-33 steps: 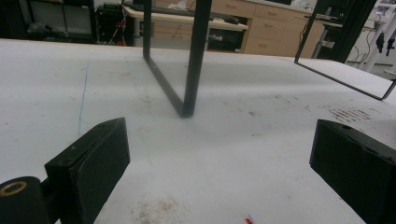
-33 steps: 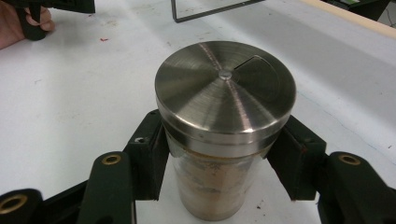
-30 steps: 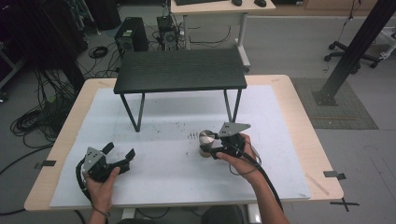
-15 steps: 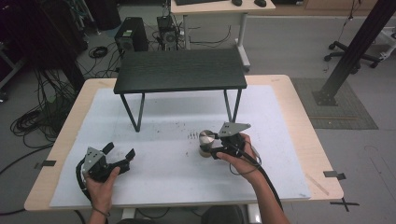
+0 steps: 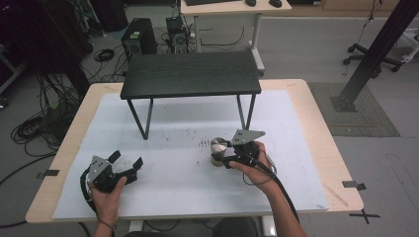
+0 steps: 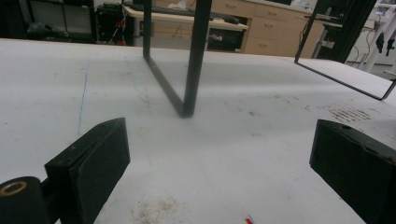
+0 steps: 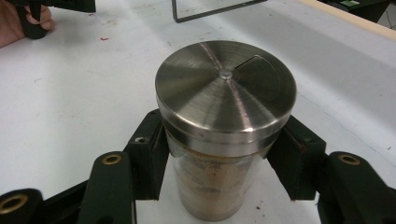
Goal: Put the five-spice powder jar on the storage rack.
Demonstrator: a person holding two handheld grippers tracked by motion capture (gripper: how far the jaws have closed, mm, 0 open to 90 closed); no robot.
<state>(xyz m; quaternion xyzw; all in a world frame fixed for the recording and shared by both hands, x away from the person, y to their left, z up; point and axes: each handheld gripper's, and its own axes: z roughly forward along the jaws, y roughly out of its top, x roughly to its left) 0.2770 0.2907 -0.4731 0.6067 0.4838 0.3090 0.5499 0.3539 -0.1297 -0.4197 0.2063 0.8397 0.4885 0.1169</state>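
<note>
A glass spice jar [image 5: 218,151] with a brushed steel lid stands upright on the white mat [image 5: 178,190], right of centre. It holds brownish powder. My right gripper [image 5: 220,158] is shut on the jar [image 7: 225,98], with both black pads pressed against the glass just under the lid, seen close in the right gripper view [image 7: 219,161]. At the front left of the mat my left gripper [image 5: 127,160] lies low over the surface, held by a hand. Its jaws stand wide open with bare mat between them in the left gripper view [image 6: 219,158].
A small black table [image 5: 190,74] on thin metal legs stands at the back of the mat; one leg [image 6: 194,56] rises just ahead of the left gripper. The wooden tabletop edge [image 5: 341,168] borders the mat. Cables, computers and a desk lie beyond on the floor.
</note>
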